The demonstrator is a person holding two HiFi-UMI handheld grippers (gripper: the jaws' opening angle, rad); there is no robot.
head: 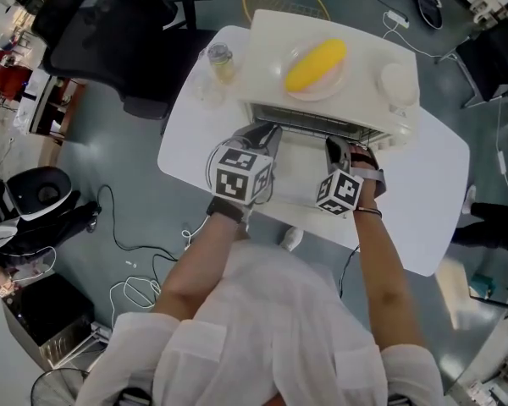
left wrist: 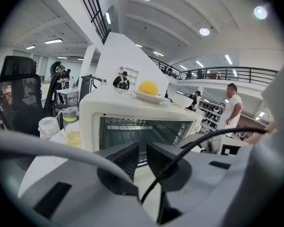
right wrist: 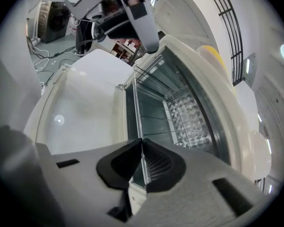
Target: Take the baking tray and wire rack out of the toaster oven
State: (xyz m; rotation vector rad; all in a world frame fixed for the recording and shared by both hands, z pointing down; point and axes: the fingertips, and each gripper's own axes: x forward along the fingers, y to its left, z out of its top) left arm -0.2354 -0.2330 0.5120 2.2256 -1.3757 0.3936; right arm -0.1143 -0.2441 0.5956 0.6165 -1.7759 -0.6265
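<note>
Risk lay in a one-sided pull: the right gripper [right wrist: 142, 143] seemed pinched on the wire rack [right wrist: 155, 118] inside the toaster oven [right wrist: 227, 112] (left gripper [left wrist: 143, 148] nearly closed, empty), so it could skew and jam.

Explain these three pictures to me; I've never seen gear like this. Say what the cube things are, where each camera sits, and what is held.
No robot: a person holds a two-jaw gripper in each hand; the marker cubes are part of them. The top-down picture comes from a camera on the person's head. The other two come from cameras riding on the left gripper and right gripper, looking along their jaws. On the white table stands a toaster oven, door open, with a plate of yellow food and a white bowl on top, and a bottle beside it. The left gripper is shut and empty; the right gripper is shut on the wire rack's front wire.
</note>
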